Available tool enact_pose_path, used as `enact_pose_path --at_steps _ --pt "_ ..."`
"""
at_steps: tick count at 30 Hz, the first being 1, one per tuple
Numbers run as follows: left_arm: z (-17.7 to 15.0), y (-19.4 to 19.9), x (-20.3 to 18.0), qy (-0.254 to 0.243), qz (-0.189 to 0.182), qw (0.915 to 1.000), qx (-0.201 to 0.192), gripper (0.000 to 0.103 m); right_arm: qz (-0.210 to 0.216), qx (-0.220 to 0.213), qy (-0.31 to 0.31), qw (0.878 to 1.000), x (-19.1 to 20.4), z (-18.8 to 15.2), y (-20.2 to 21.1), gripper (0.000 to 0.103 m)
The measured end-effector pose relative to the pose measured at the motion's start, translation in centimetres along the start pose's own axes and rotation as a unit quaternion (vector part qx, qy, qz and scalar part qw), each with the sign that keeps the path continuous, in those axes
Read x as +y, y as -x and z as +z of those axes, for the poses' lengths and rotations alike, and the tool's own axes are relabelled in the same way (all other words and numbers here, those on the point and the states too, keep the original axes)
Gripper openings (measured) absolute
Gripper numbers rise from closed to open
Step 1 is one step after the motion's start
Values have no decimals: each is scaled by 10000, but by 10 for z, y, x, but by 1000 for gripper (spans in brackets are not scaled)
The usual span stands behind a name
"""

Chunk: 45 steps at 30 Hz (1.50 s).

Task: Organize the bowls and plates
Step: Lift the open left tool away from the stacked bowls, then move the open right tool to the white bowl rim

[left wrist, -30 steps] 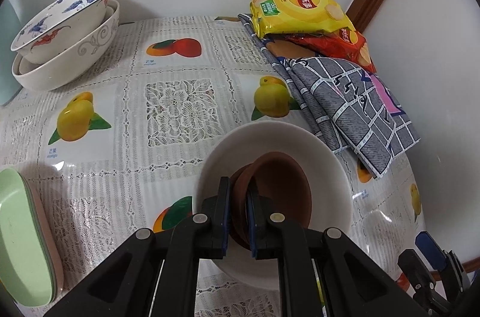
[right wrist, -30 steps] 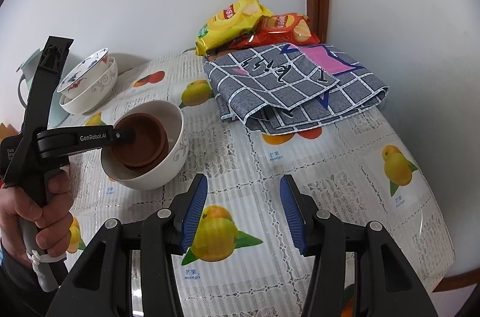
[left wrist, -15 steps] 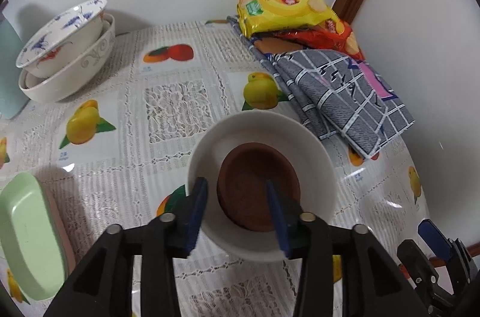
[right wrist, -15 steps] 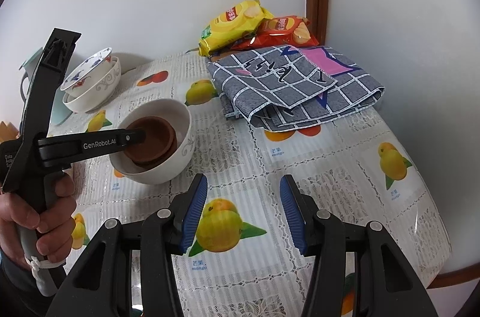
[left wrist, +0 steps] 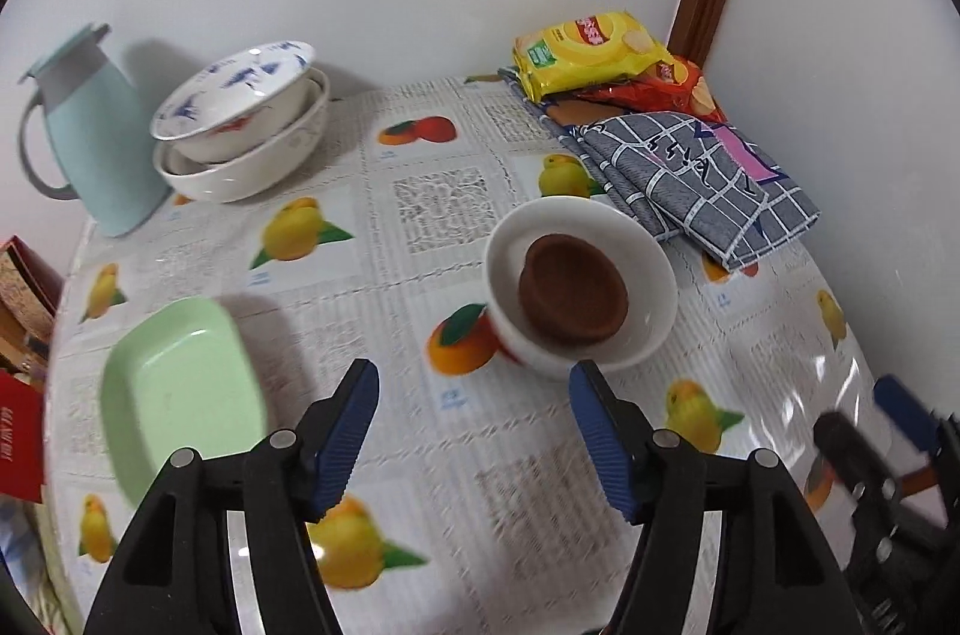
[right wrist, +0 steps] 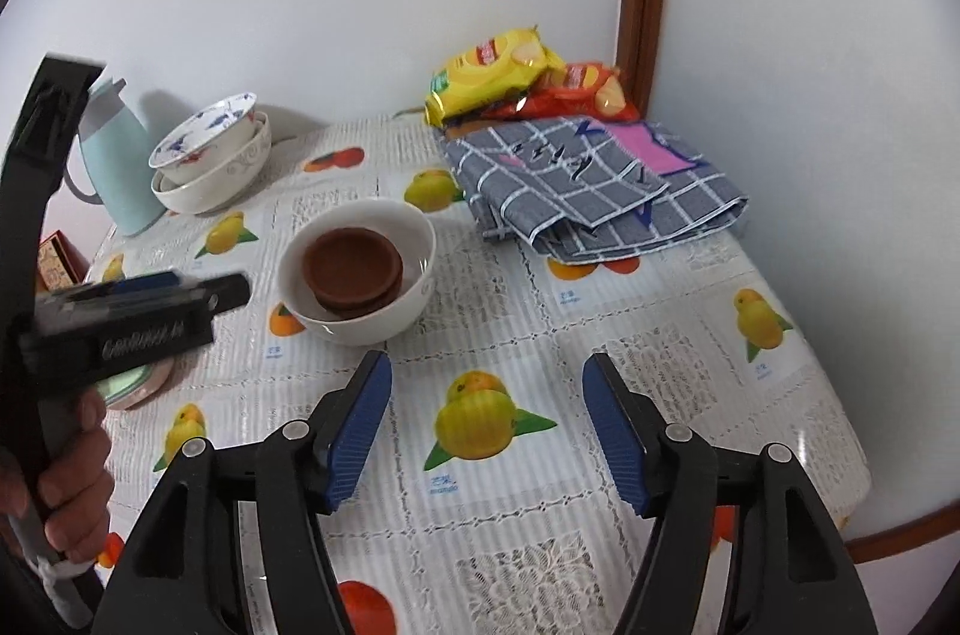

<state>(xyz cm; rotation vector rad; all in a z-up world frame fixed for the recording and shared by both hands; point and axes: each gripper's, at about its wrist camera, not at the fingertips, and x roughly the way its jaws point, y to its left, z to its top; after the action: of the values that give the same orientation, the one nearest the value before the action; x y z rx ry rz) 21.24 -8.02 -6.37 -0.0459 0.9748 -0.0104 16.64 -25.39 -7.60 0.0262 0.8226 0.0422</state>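
Observation:
A brown bowl (left wrist: 573,296) sits inside a white bowl (left wrist: 651,269) on the fruit-print tablecloth; both also show in the right wrist view, the brown bowl (right wrist: 353,269) in the white bowl (right wrist: 372,320). My left gripper (left wrist: 474,434) is open and empty, pulled back above the table in front of the white bowl. A green tray (left wrist: 180,389) lies at its left. A blue-patterned bowl (left wrist: 237,104) is stacked in a larger white bowl (left wrist: 252,170) at the back left. My right gripper (right wrist: 486,428) is open and empty over the table's front.
A pale blue jug (left wrist: 96,131) stands at the back left. A folded grey checked cloth (left wrist: 696,179) and snack bags (left wrist: 585,53) lie at the back right by the wall. The table edge (right wrist: 840,503) curves close at the right.
My left gripper opened, let go of the brown bowl inside the white bowl, and drew back and up. The right gripper barely moved.

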Motion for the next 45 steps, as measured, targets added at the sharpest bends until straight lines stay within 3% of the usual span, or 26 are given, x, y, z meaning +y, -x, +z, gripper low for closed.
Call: enact_pose_path --at_steps 2,7,12,20,23,29,33,38,45 --pt "-6 10 6 -60 26 10000 -38 68 -36 -93 -94 9999 4 -1 11 76" --pt "-18 36 25 -109 -223 9994 -222 68 -388 -300 -507 9975 11 -5 36 76" --pt "-24 61 38 -244 -341 9973 -608 67 -581 -307 -443 9969 22 -7 46 76" --pt "-30 79 47 -581 -474 9932 -894 67 -449 -558 -788 9943 31 -16 56 76" --pt "-31 78 49 -603 -504 9935 -829 67 -672 -449 -753 9939 35 -19 52 77" --pt "-29 70 47 -771 -427 9936 -708 67 -705 -351 -607 9950 42 -23 45 81" --pt "-23 63 49 -563 -578 9952 -561 67 -790 -314 -461 9953 46 -20 40 81" --pt "-15 48 50 -395 -461 9970 -490 68 -833 -262 -265 9958 48 -10 32 85" --pt "0 19 51 -116 -349 9989 -287 67 -144 136 -440 9988 34 11 1 85"
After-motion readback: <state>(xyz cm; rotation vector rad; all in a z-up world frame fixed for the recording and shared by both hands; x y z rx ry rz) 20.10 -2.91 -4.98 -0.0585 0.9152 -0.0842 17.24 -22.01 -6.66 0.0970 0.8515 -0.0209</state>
